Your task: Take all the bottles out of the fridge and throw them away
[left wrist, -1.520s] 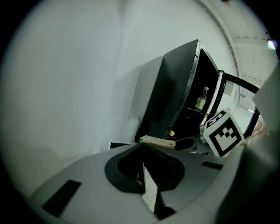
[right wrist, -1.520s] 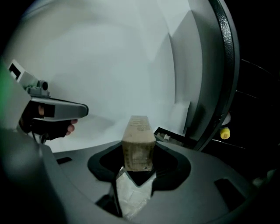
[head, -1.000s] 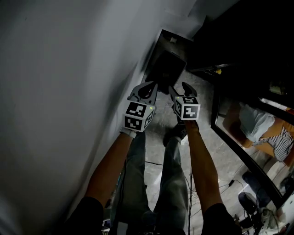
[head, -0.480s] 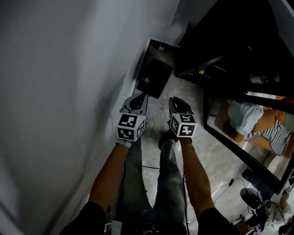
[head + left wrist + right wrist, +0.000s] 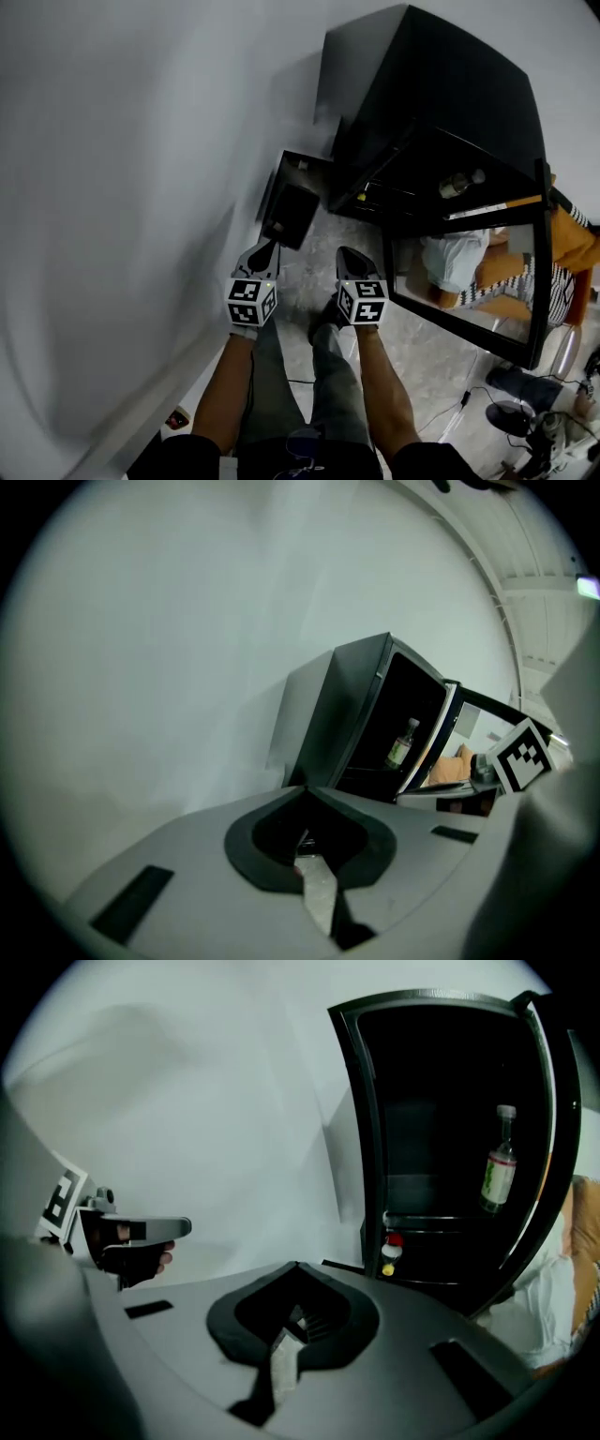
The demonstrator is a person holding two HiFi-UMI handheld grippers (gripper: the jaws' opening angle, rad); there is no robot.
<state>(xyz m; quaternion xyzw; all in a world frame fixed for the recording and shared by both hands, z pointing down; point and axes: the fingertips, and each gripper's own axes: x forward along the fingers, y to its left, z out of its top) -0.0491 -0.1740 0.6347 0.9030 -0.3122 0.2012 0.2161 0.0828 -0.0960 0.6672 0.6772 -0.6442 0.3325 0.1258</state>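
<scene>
The black fridge [image 5: 441, 103] stands open at the upper right. One clear bottle with a green label [image 5: 499, 1162] stands inside it, also visible as a bottle [image 5: 461, 183] in the head view and a bottle [image 5: 401, 742] in the left gripper view. Red- and yellow-capped items [image 5: 390, 1252] sit on a lower shelf. My left gripper [image 5: 261, 251] is shut and empty. The jaws of my right gripper [image 5: 349, 255] are just closing together with nothing between them. Both hang over the floor, short of the fridge.
A black bin [image 5: 291, 214] stands on the floor against the white wall [image 5: 141, 187], left of the fridge. The glass fridge door [image 5: 478, 272] swings out to the right. Cables and gear [image 5: 525, 422] lie at the lower right. My legs are below the grippers.
The right gripper's jaws have closed from wide open. Both grippers have drawn back from over the bin, and the view has lifted to show the open fridge with its bottle.
</scene>
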